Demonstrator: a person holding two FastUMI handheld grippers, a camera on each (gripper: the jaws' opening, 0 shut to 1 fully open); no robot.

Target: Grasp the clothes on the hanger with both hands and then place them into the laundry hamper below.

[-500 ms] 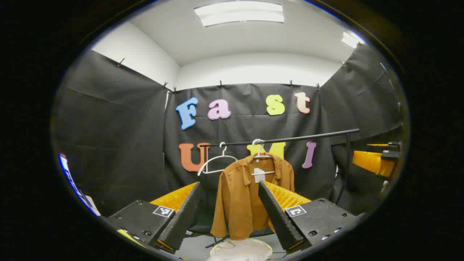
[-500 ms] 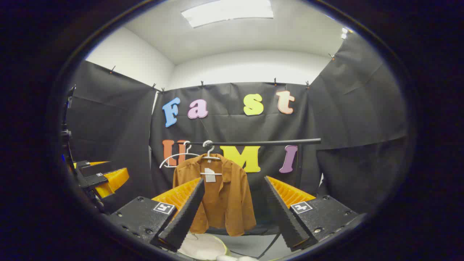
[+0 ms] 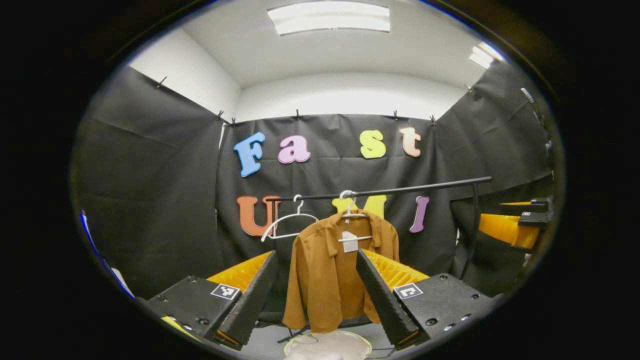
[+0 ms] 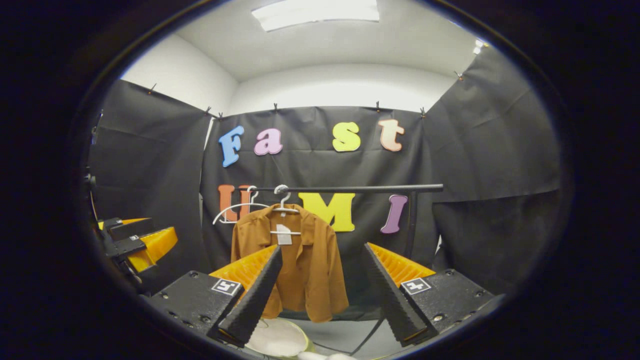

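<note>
In the left gripper view, the laundry hamper [image 3: 327, 346] at six o'clock is cut off by the picture's lower edge, and the left gripper's own finger [image 3: 382, 295] hides the brown shirt's [image 3: 325, 280] right side. In the right gripper view, a finger [image 4: 255, 300] covers the shirt's lower left part, and the hamper is likewise cut off.

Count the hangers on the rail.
2. An empty white hanger hangs near the rail's left end. Just right of it, a second hanger carries the brown shirt; its lower part is hidden by the shirt.
</note>
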